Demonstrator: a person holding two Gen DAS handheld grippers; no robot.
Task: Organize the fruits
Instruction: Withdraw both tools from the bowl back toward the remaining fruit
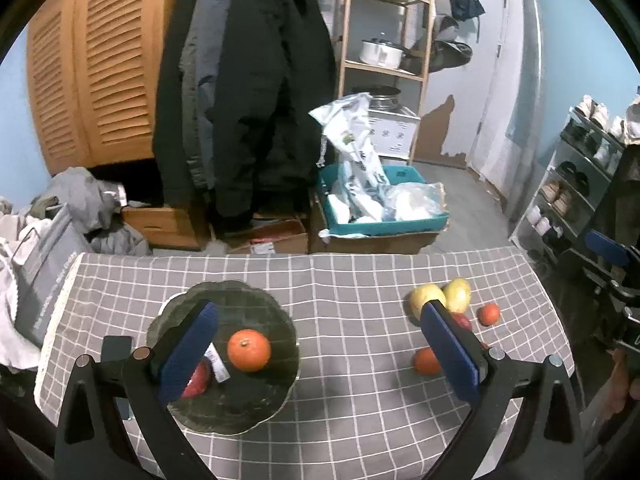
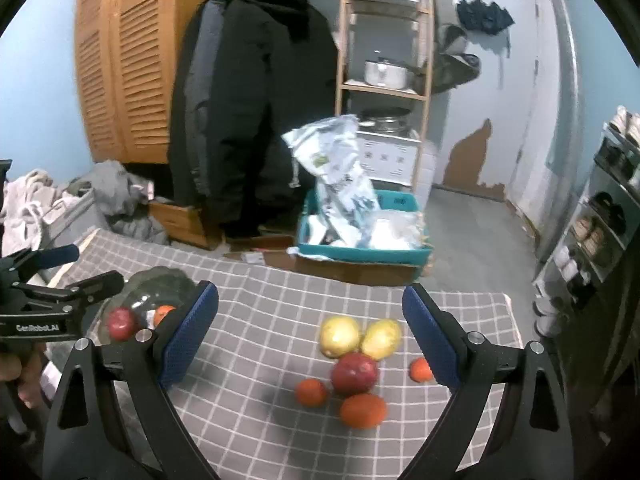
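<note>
The counter (image 1: 360, 280) is covered by matt grey checked cloth. A dark glossy glass plate (image 1: 256, 308) is seen; smooth-skinned fruits (image 2: 354, 372) are shown, and louvred wood doors (image 1: 100, 72).

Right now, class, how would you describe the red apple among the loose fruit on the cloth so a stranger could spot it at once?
Find the grey checked tablecloth, then the loose fruit cluster away from the dark glass plate. The red apple sits at its middle, just in front of the two yellow apples. It is the only dark red fruit there; the oranges around it are brighter.
</note>
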